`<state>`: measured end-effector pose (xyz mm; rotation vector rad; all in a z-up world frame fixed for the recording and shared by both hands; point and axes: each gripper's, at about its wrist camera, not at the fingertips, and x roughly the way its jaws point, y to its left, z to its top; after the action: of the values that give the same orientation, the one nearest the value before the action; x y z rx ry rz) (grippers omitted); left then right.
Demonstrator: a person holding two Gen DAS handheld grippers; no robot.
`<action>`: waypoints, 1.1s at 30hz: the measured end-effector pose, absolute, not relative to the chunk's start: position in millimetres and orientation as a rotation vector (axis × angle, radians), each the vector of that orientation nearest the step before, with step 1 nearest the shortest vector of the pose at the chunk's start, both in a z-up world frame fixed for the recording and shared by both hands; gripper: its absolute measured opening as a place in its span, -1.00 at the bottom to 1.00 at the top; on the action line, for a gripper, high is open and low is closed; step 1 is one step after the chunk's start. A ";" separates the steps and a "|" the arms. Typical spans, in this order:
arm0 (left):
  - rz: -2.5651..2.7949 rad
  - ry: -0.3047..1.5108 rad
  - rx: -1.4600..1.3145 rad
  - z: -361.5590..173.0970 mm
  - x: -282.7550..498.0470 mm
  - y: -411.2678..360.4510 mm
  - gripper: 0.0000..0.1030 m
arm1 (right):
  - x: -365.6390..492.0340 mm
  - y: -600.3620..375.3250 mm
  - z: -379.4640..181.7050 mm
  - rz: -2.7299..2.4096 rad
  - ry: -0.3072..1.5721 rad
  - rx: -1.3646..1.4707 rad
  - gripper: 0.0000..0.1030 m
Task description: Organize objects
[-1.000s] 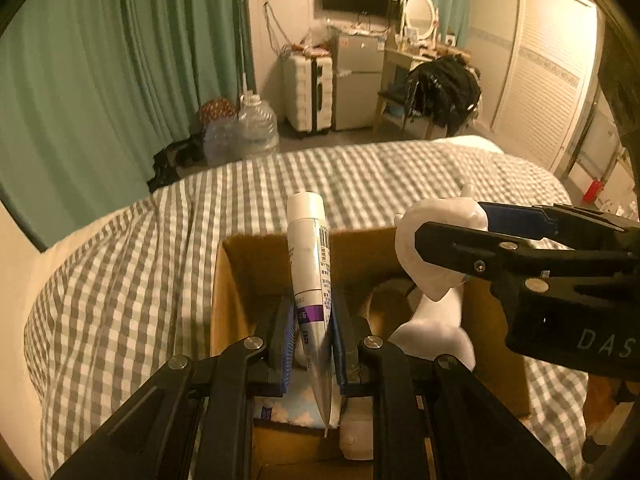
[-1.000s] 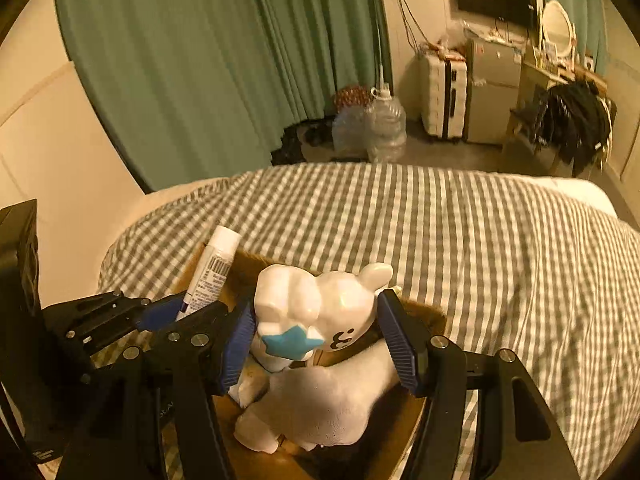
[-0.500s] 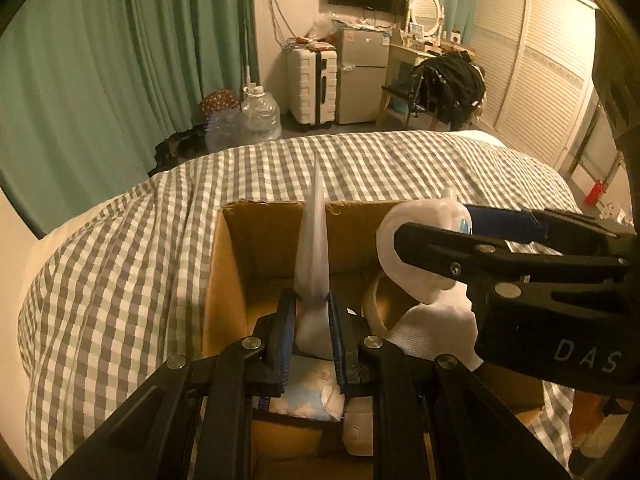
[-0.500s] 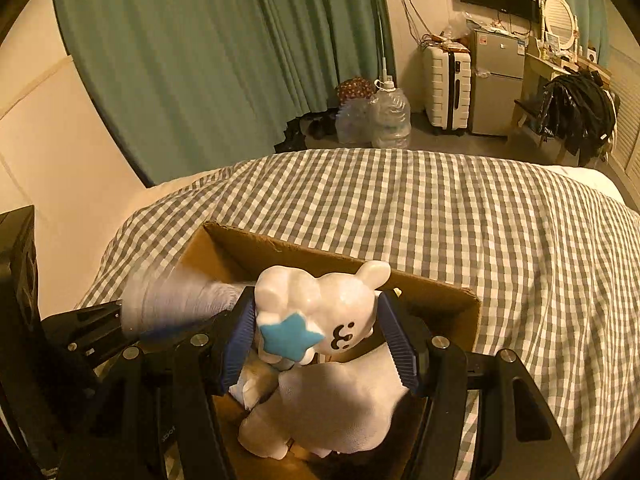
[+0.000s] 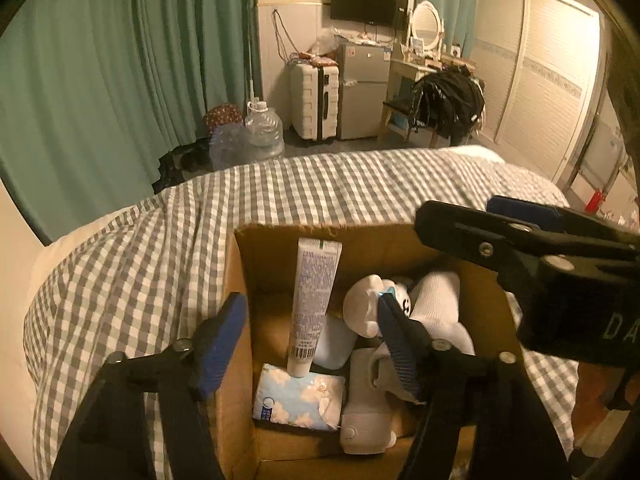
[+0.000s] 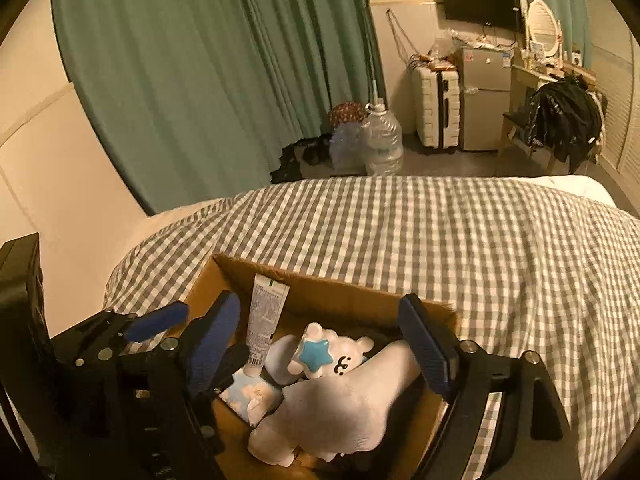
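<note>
You had both the left gripper [image 5: 308,320] and right gripper [image 6: 324,344] spread wide and empty over the cardboard box [image 5: 240,280], where the tube [image 5: 314,292], white toy [image 6: 332,354] and sock [image 6: 352,404] lay, so little seemed left.

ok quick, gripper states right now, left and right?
Left gripper: open, holding nothing; tube stands free in the box.
Right gripper: open, holding nothing; toy lies in the box.
</note>
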<state>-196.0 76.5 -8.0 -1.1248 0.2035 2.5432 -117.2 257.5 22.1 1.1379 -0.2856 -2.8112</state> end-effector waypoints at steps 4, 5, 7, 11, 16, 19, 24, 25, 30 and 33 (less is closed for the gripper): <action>2.593 0.169 -1.068 9.9 -190.2 65.1 0.54 | -105.6 259.5 39.9 -2.917 -0.264 1.068 0.77; 2.602 0.161 -1.057 14.5 -188.6 62.6 0.56 | -102.8 258.0 45.6 -2.948 -0.249 1.046 0.79; 2.623 0.146 -1.028 28.0 -183.3 57.7 0.64 | -94.4 256.2 56.5 -3.007 -0.221 1.000 0.81; 2.661 0.107 -0.946 55.1 -164.9 49.6 0.81 | -70.3 254.3 80.6 -3.111 -0.184 0.900 0.87; 2.724 0.118 -0.843 89.5 -136.6 39.0 0.90 | -38.2 253.5 116.2 -3.175 -0.181 0.793 0.92; 2.758 0.122 -0.769 111.0 -116.7 32.3 0.94 | -18.2 247.6 136.1 -3.197 -0.163 0.725 0.95; 2.787 0.104 -0.676 135.2 -84.3 23.5 0.99 | 22.2 233.9 161.9 -3.232 -0.086 0.643 0.97; 2.789 0.101 -0.651 138.7 -76.1 21.6 1.00 | 31.1 231.3 164.5 -3.229 -0.079 0.640 0.98; 2.807 0.072 -0.558 146.4 -44.4 8.7 1.00 | 69.9 227.1 169.5 -3.224 -0.025 0.633 0.99; 2.823 0.037 -0.522 147.2 -28.2 -1.5 1.00 | 90.3 222.6 163.0 -3.256 0.014 0.651 0.99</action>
<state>-28.2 -1.5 147.2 -0.5217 0.0366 2.8228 90.3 222.6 163.0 0.6506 0.0144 -3.2561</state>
